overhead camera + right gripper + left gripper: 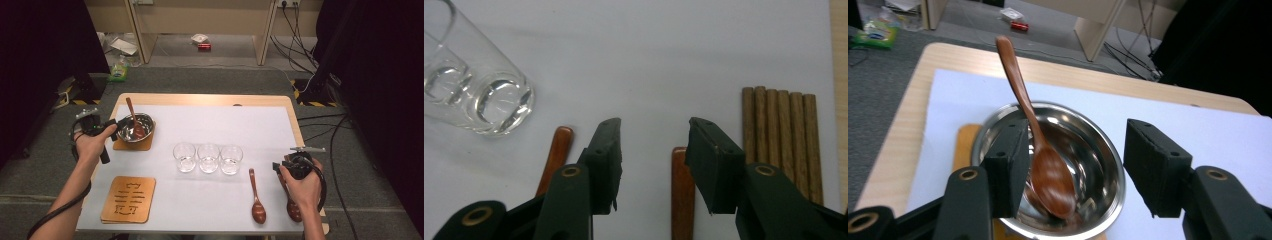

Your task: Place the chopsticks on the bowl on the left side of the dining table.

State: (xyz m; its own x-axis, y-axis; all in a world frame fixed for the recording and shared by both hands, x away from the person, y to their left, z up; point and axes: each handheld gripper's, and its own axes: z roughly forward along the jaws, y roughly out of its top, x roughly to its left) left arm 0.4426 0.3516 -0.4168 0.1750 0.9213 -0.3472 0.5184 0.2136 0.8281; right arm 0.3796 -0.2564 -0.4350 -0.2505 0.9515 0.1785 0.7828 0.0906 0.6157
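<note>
left gripper view shows my left gripper [1075,170] fingers spread around the wooden spoon [1040,155], freeing it into the steel bowl [1098,150]; right gripper [653,165] fingers spread.

no readable text anywhere on the surface or the floor

the wooden coaster [128,199] at the near left carries a cut-out pattern of lines that looks like a character, but it cannot be read as any word or number. the green packet [119,71] on the floor beyond the surface has printing too small and blurred to make out, and the same goes for the small red item [204,46] lying farther back. the yellow and black stripes [80,102] on the floor at the left are hazard marking, with no lettering on them.
</note>
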